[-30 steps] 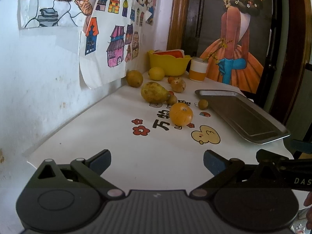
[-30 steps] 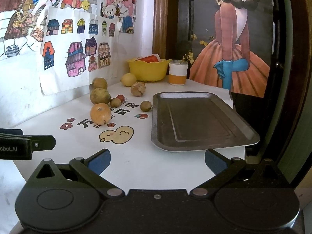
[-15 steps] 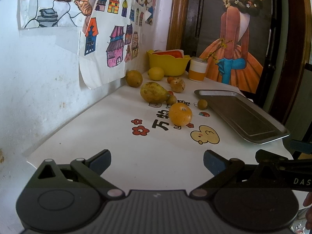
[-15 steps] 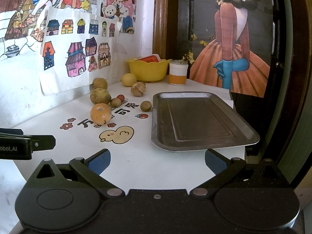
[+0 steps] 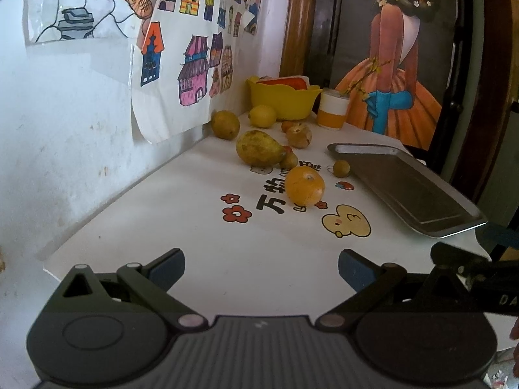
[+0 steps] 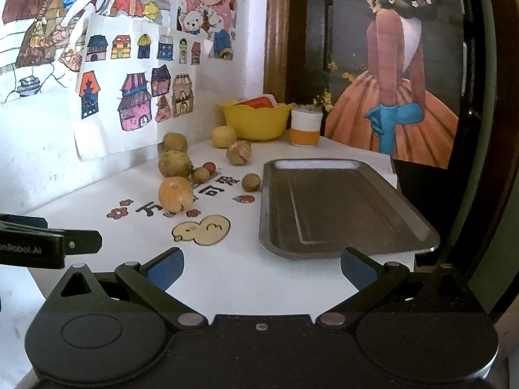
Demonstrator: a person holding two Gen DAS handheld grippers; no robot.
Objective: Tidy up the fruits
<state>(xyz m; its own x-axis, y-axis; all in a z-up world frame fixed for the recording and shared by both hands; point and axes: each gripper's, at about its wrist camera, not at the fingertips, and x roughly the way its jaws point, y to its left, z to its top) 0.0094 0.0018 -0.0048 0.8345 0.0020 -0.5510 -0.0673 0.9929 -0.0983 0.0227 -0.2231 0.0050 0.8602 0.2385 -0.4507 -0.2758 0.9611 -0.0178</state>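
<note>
Fruits scattered loose on the white desk [image 5: 181, 227], all left of the metal tray [image 6: 340, 207], none on it. Nearest: orange [image 5: 305, 185], sitting on the printed lettering just beyond a duck sticker [image 5: 346, 226]. Behind it a pear [image 5: 258, 147] lying on its side, a small round brownish fruit [image 5: 288, 160] touching its narrow end, a bit of red fruit half hidden between them. Another small round fruit [image 5: 341, 168] just beside the tray's near-left corner, apart from the rim by a sliver. Further back — a wrinkled brownish fruit [image 5: 299, 135], a lemon [image 5: 262, 116] close against the yellow bowl [image 5: 282, 100], a dull yellow-brown round fruit [image 5: 225, 124] near the wall under the paper drawings [image 5: 181, 74]. White-and-orange cup [image 5: 333, 112] right of the bowl.

Tray lying flat, bare, along the desk's right edge.

Left claw [image 5: 261, 267] spread wide, blue pads well apart, nothing between them, hovering over the near edge of the desk. Right claw [image 6: 262, 267] likewise wide open and empty — aimed at the gap between duck sticker and tray. Each claw's body visible at the side of the other's view.
</note>
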